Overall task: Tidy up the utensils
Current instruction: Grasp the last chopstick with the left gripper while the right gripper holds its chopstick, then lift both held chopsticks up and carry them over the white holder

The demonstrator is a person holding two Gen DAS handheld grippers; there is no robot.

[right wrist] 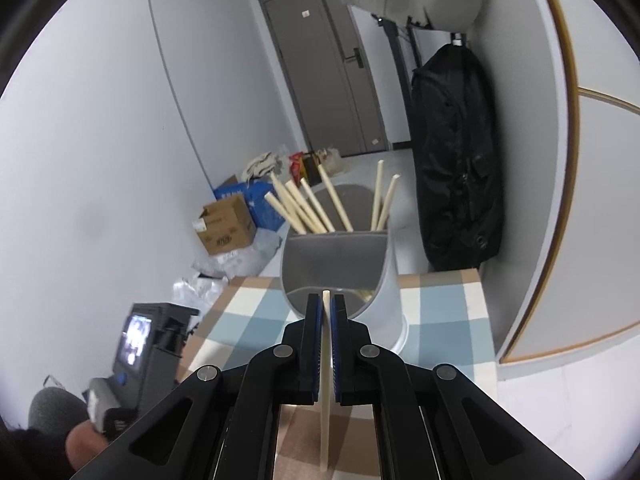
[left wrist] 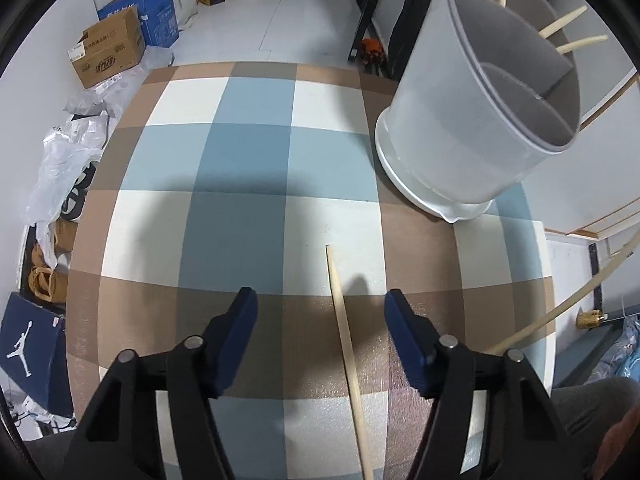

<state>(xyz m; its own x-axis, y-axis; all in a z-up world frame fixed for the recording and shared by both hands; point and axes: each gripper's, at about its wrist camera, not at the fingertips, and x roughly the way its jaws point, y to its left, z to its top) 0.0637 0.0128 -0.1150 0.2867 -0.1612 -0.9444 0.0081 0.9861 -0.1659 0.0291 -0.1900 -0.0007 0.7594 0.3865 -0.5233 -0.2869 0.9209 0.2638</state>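
Observation:
My left gripper is open and hovers over a pale wooden chopstick that lies on the checked tablecloth, between the jaws but untouched. A grey divided utensil holder stands at the right; it also shows in the right wrist view with several chopsticks standing in its far compartments. My right gripper is shut on another chopstick, its tip just before the holder's rim. That chopstick shows in the left wrist view at the far right.
Cardboard boxes, bags and plastic wrap lie on the floor beyond the table's left edge. A black bag hangs by the wall behind the holder. A small screen device sits left of the table.

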